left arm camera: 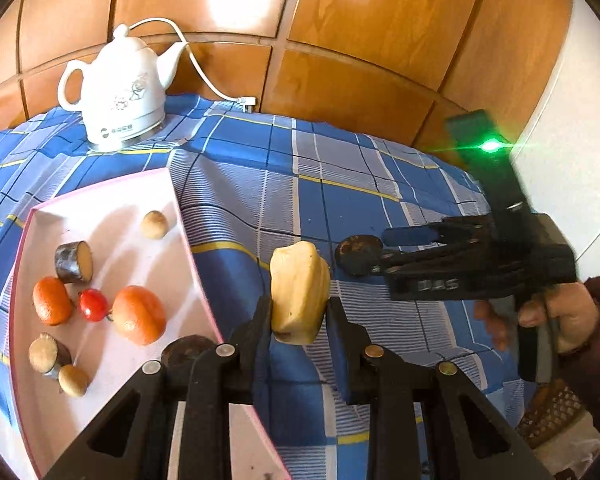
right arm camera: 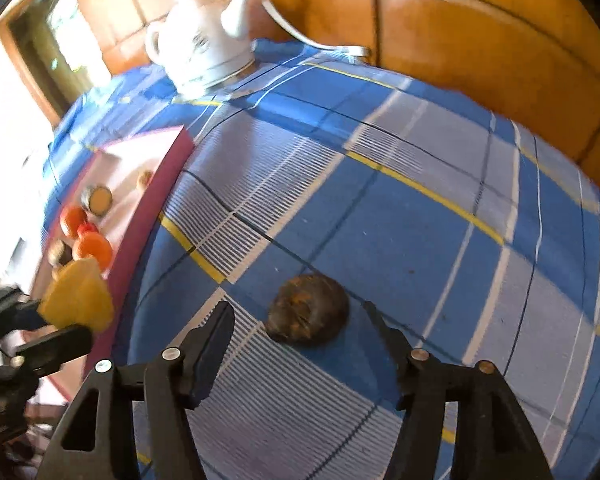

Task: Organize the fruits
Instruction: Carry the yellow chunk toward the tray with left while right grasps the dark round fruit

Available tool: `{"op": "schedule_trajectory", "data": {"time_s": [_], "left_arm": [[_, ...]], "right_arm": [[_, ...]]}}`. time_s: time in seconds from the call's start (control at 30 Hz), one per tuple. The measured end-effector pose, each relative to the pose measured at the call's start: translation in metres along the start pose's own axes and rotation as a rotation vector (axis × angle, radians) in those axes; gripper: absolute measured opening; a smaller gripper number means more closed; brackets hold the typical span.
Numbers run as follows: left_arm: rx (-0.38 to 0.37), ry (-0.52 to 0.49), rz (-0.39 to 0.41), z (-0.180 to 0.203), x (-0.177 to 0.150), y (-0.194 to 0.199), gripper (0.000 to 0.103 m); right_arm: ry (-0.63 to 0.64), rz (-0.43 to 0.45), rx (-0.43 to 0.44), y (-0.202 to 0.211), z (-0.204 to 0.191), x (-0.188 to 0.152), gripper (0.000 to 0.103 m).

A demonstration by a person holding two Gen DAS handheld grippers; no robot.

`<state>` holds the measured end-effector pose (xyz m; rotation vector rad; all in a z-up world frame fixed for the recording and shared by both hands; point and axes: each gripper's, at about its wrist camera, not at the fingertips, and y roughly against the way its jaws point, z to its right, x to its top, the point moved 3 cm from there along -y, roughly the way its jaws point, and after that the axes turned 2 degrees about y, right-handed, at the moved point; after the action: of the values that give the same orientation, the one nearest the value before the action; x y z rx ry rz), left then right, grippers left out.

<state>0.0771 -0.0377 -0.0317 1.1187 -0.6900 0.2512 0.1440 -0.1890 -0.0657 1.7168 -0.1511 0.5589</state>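
Note:
My left gripper (left arm camera: 298,314) is shut on a pale yellow ridged fruit piece (left arm camera: 298,292), held upright above the blue checked cloth just right of the tray's rim. The white tray (left arm camera: 120,240) with a pink edge holds two oranges (left arm camera: 138,314), a cherry tomato (left arm camera: 93,305), dark-skinned cut pieces and small brown fruits. A dark brown round fruit (right arm camera: 308,308) lies on the cloth between the fingers of my right gripper (right arm camera: 298,308), which stands open; its pads are clear of the fruit on both sides. The left wrist view shows that gripper (left arm camera: 380,252) beside the same fruit (left arm camera: 358,254).
A white electric kettle (left arm camera: 120,92) with its cord stands at the back of the cloth, against a wooden panelled wall. A person's hand (left arm camera: 560,316) holds the right gripper. A wicker basket (left arm camera: 552,412) sits low at the right, past the cloth's edge.

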Motion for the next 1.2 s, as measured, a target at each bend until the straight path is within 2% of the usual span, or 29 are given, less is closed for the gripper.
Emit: {"op": "schedule_trajectory", "data": {"time_s": [0.1, 0.13, 0.2, 0.3, 0.37, 0.43, 0.53, 0.67, 0.77, 0.87, 1.07, 1.13, 1.2], "left_arm": [[-0.003, 0.016, 0.004, -0.005, -0.003, 0.004, 0.027], [-0.003, 0.019, 0.006, -0.006, -0.004, 0.005, 0.027], [-0.003, 0.026, 0.009, -0.009, -0.005, 0.008, 0.027], [0.000, 0.034, 0.019, -0.013, -0.006, 0.012, 0.027], [0.003, 0.040, 0.023, -0.016, -0.008, 0.015, 0.027], [0.010, 0.057, 0.031, -0.022, -0.008, 0.018, 0.027], [0.025, 0.088, 0.042, -0.035, -0.009, 0.025, 0.027], [0.050, 0.136, 0.053, -0.053, -0.013, 0.035, 0.027], [0.069, 0.161, 0.059, -0.064, -0.016, 0.041, 0.027], [0.078, 0.184, 0.063, -0.071, -0.018, 0.044, 0.027], [0.077, 0.194, 0.069, -0.074, -0.016, 0.044, 0.027], [0.074, 0.197, 0.068, -0.074, -0.017, 0.043, 0.027], [0.073, 0.201, 0.066, -0.075, -0.018, 0.042, 0.027]], "right_arm": [[0.063, -0.039, -0.087, -0.014, -0.008, 0.004, 0.067], [0.068, -0.061, -0.093, -0.020, -0.008, 0.004, 0.063], [0.053, -0.090, -0.105, -0.028, -0.003, 0.003, 0.049], [0.034, -0.076, -0.098, -0.022, 0.004, 0.000, 0.047], [0.051, -0.071, -0.103, -0.017, 0.006, -0.004, 0.041], [0.064, -0.067, -0.089, -0.007, 0.009, -0.012, 0.029], [0.075, -0.060, -0.094, 0.006, 0.014, -0.023, 0.026], [0.057, -0.050, -0.064, 0.011, 0.022, -0.033, 0.026], [-0.016, -0.047, -0.001, 0.011, 0.034, -0.037, 0.027], [-0.075, -0.039, 0.017, 0.011, 0.045, -0.038, 0.029], [-0.187, -0.044, 0.059, 0.010, 0.064, -0.040, 0.049], [-0.190, -0.046, 0.066, 0.008, 0.063, -0.041, 0.056], [-0.172, -0.047, 0.066, 0.007, 0.058, -0.040, 0.060]]}}
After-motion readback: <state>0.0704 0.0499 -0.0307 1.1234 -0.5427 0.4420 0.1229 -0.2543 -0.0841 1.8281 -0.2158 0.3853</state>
